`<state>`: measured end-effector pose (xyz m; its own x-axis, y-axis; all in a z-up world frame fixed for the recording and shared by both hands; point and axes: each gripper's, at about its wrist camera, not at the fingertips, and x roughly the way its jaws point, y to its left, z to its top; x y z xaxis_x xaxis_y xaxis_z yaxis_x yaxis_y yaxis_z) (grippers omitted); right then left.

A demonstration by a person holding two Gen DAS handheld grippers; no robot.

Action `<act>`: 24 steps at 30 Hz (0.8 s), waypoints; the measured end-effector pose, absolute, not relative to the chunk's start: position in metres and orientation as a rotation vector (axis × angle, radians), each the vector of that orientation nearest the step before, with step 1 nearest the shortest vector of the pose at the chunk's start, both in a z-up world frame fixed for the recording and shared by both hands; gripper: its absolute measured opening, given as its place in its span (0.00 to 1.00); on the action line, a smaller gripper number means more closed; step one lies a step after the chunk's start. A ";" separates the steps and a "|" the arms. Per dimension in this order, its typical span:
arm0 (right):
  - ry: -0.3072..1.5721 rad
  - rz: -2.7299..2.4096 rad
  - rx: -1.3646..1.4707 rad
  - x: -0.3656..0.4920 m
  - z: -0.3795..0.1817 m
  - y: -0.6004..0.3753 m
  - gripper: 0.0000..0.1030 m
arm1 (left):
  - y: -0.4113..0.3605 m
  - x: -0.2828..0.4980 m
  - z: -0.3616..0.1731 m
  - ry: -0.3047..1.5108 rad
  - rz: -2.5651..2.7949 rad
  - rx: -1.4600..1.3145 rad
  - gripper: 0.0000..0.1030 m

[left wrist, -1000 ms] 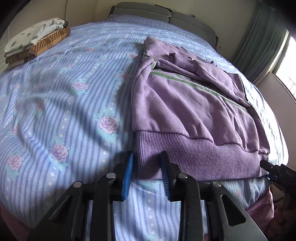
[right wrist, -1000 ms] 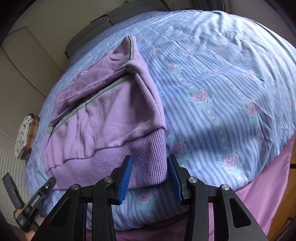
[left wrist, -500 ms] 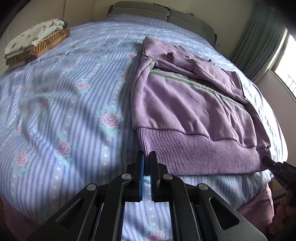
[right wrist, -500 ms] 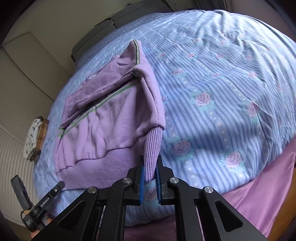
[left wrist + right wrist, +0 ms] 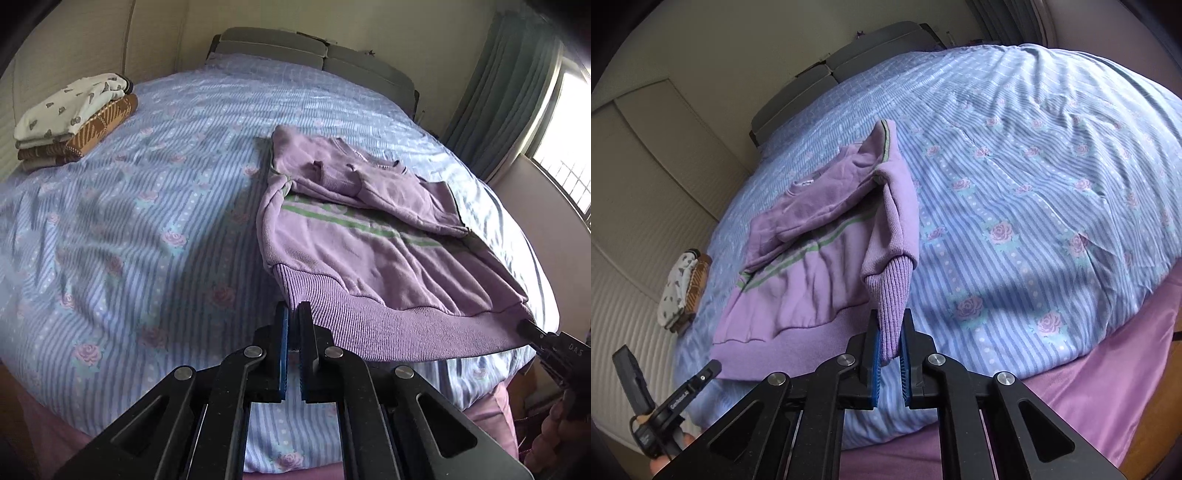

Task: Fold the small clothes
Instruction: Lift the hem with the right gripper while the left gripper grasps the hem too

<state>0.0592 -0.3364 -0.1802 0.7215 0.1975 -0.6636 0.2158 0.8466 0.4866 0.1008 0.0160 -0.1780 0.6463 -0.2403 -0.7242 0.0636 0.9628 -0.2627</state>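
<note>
A purple sweatshirt with a green stripe lies on the striped floral bedspread, sleeves folded across its chest. My left gripper is shut on the left corner of its ribbed hem, lifted off the bed. My right gripper is shut on the right corner of the hem, also lifted. The hem hangs stretched between the two grippers. The sweatshirt also shows in the right wrist view.
A stack of folded clothes sits at the bed's far left corner, also in the right wrist view. A grey headboard is at the back. Curtain and window are on the right.
Both grippers closed on the hem corners, then lifted them off the bed. The lower part of the sweatshirt now rises from the bedspread.
</note>
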 end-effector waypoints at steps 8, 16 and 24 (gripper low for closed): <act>0.685 0.040 0.607 0.083 -0.137 -0.343 0.09 | 0.018 0.134 -0.134 0.791 -0.176 -0.248 0.06; 0.618 0.051 0.624 0.139 -0.113 -0.354 0.09 | 0.010 0.195 -0.099 0.745 -0.180 -0.244 0.06; 0.607 0.041 0.639 0.223 -0.112 -0.365 0.09 | 0.002 0.275 -0.096 0.739 -0.167 -0.256 0.06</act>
